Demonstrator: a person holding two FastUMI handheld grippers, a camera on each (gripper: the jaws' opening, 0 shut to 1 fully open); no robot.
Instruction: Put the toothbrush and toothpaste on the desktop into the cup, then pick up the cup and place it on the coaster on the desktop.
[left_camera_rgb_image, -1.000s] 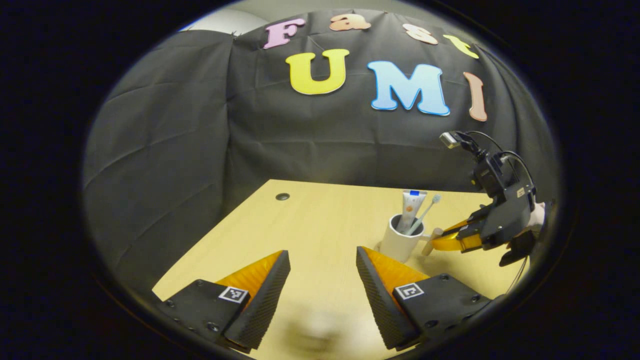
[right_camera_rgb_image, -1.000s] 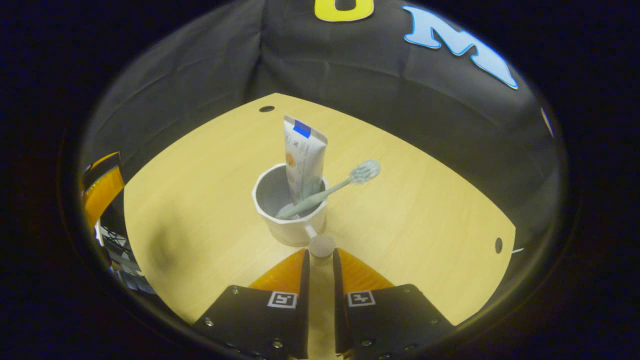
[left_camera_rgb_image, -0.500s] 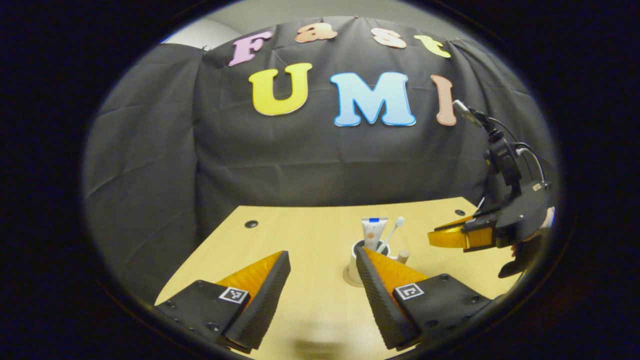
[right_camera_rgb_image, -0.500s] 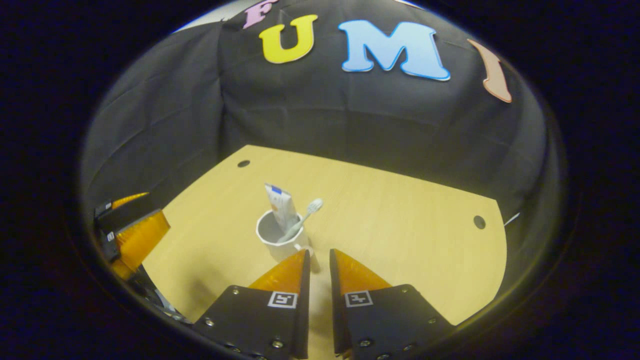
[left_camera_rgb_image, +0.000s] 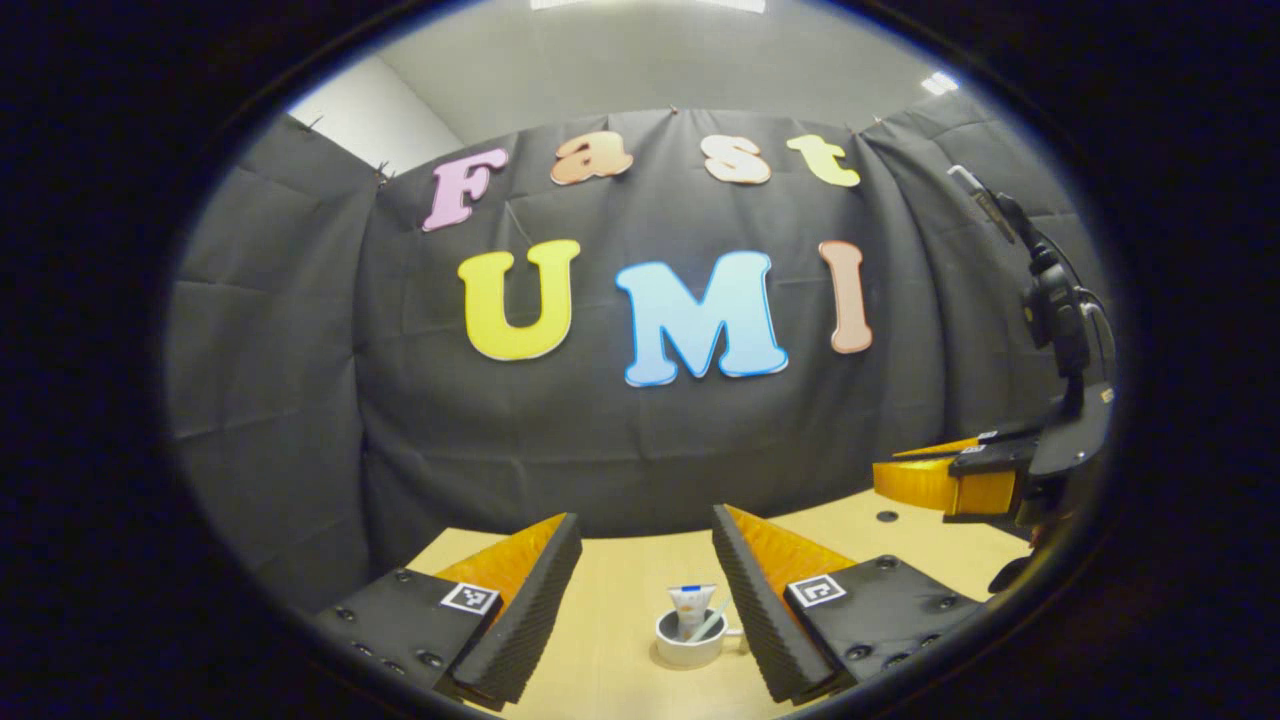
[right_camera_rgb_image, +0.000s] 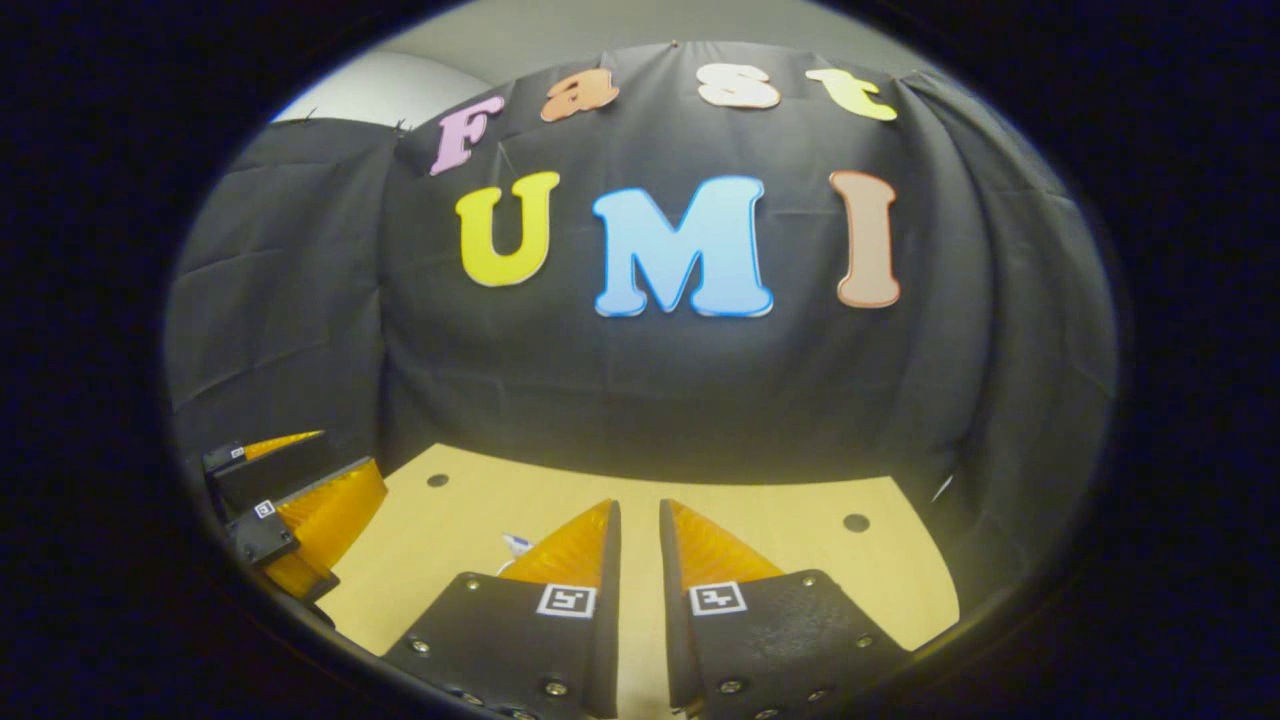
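A white cup (left_camera_rgb_image: 688, 648) stands on the wooden table (left_camera_rgb_image: 620, 620), low in the left gripper view, between my own fingers but well beyond them. The toothpaste tube (left_camera_rgb_image: 690, 606) and the toothbrush (left_camera_rgb_image: 713, 622) stand in it. My left gripper (left_camera_rgb_image: 645, 515) is open and empty, raised high and back from the cup. In the right gripper view my right gripper (right_camera_rgb_image: 637, 503) has its fingers a narrow slit apart with nothing between them. Just the tip of the toothpaste tube (right_camera_rgb_image: 517, 543) peeks out beside its left finger.
Each gripper shows in the other's view: the right gripper (left_camera_rgb_image: 885, 472) at the far right, the left gripper (right_camera_rgb_image: 350, 455) at the far left, both above the table. The table (right_camera_rgb_image: 800, 545) has small round holes (right_camera_rgb_image: 855, 522) near its back corners, against the black cloth wall.
The right gripper has let go of the cup's handle and drawn back and up. Both grippers have lifted away, so the cup looks small and low now. The cup stays upright.
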